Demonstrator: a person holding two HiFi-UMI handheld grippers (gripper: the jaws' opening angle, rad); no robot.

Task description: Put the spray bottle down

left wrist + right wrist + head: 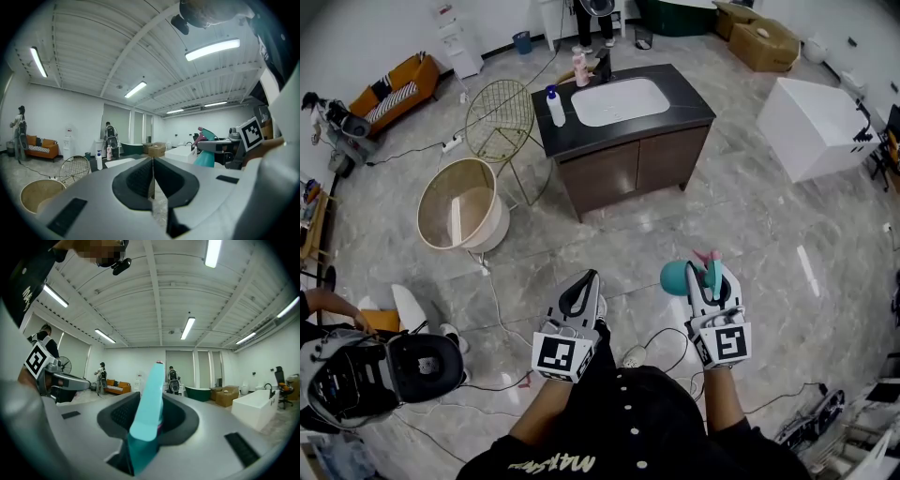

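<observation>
- One teal spray bottle (677, 277) is clamped in the right hand-held gripper (711, 274), up in the air over the floor and well short of the dark counter (698, 111) far ahead.
- Its body hangs out to the left of the jaws, so a loosened grip here would likely drop it on the stone floor (750, 216).
- Left hand-held gripper (580, 289) is clenched on nothing, so it offers no backup.
- Cables (670, 339) underfoot could snag a foot on the way over, and a white bottle (554, 106) crowds the counter's left edge.
</observation>
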